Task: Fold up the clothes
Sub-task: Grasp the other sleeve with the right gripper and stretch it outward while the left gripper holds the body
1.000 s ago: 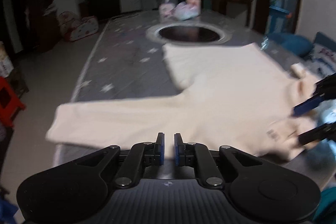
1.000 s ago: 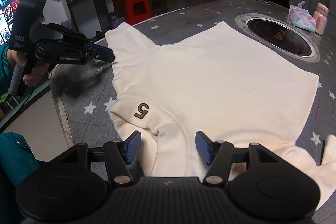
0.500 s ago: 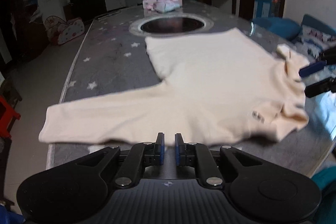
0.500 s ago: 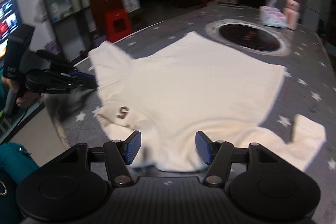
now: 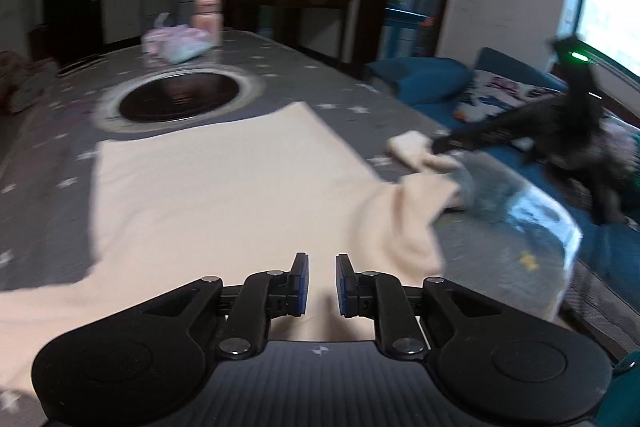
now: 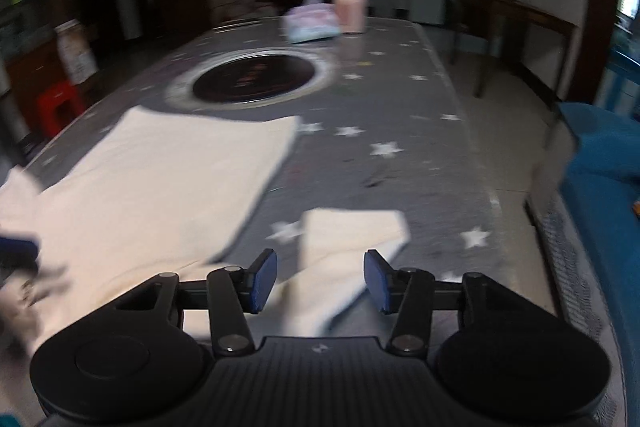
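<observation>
With cream sweater (image 5: 224,187) spread flat on starred tabletop (image 6: 400,155), right sleeve (image 6: 344,247) lies just ahead of right gripper (image 6: 320,283), jaws wide apart, long axis running away from them. Left gripper (image 5: 318,285) over shoulder, jaws slightly apart, empty. Motion blur throughout; contact with cloth not determinable.

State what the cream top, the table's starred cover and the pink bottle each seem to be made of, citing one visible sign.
Cream top: probably soft knit fabric, matte; it creases and bunches near the sleeve.
Starred cover: likely plastic or oilcloth, with a faint sheen; its transparent edge overhangs the table.
Pink bottle: smooth and rigid, perhaps plastic or coated metal; too blurred to decide.
</observation>
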Demonstrator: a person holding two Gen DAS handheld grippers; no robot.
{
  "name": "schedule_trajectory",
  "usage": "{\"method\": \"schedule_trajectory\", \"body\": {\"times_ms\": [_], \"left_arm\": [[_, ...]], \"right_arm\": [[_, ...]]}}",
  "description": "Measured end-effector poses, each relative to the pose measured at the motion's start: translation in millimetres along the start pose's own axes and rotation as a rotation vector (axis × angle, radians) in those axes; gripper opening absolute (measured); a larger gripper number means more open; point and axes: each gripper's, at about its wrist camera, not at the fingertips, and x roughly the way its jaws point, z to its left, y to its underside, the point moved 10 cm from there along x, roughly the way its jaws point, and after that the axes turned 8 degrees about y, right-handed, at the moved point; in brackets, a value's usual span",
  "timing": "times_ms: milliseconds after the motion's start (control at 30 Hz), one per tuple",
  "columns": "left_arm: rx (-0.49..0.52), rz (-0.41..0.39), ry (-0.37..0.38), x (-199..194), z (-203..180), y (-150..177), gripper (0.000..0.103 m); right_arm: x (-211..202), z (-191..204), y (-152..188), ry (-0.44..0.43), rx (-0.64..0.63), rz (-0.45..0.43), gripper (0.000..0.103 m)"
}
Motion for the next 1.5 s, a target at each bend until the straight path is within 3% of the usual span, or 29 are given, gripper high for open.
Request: {"method": "schedule_trajectory", "body": {"times_ms": [133, 367, 433, 467, 567, 700, 833, 933, 1067, 1200, 1300, 1400, 1500], "left_arm": [[0.043, 0.017, 0.068, 23.3, -28.9, -4.3, 0.029], [0.064, 0.031, 0.139, 40.2, -53.9, -4.6, 0.029], [0.064, 0.043, 0.153, 43.6, -57.6, -1.3, 0.029], [0.067, 0.048, 0.157, 45.2, -59.1, 0.5, 0.029], [0.077, 0.055, 0.163, 48.6, -63.4, 3.9, 0.029], [0.083, 0.070, 0.172, 52.7, -65.2, 7.3, 0.027], [0.085, 0.089, 0.193, 53.9, -66.5, 12.0, 0.026], [0.094, 0.096, 0.205, 54.0, -68.5, 15.1, 0.026], [0.103, 0.101, 0.226, 51.6, -71.1, 17.1, 0.027], [0.118, 0.108, 0.243, 47.7, -74.2, 18.3, 0.027], [0.114, 0.093, 0.248, 41.9, -73.6, 13.4, 0.028], [0.096, 0.067, 0.228, 37.7, -66.7, 5.2, 0.028], [0.066, 0.058, 0.201, 37.1, -54.1, 0.8, 0.028]], "right_arm": [[21.5, -25.7, -9.7, 0.039, 0.067, 0.018, 0.046], [61.5, -47.2, -10.1, 0.000, 0.174, 0.088, 0.041], [63.0, -46.4, -9.7, -0.016, 0.173, 0.090, 0.029], [62.0, -44.5, -9.9, -0.033, 0.173, 0.094, 0.012], [50.0, -39.9, -15.1, -0.011, 0.130, 0.060, 0.005], [19.8, -36.4, -31.2, 0.050, 0.063, -0.053, 0.004], [-27.1, -49.7, -53.8, 0.137, 0.069, -0.203, 0.004], [-56.5, -63.9, -52.1, 0.198, 0.092, -0.254, 0.004], [-56.8, -85.8, -17.0, 0.302, 0.122, -0.168, 0.010], [-43.6, -98.4, 17.6, 0.348, 0.124, -0.068, 0.013], [-35.4, -90.9, 24.2, 0.298, 0.121, -0.045, 0.015], [-22.8, -75.1, 27.2, 0.214, 0.111, -0.017, 0.025], [-7.5, -72.1, 34.7, 0.199, 0.117, 0.014, 0.025]]}}
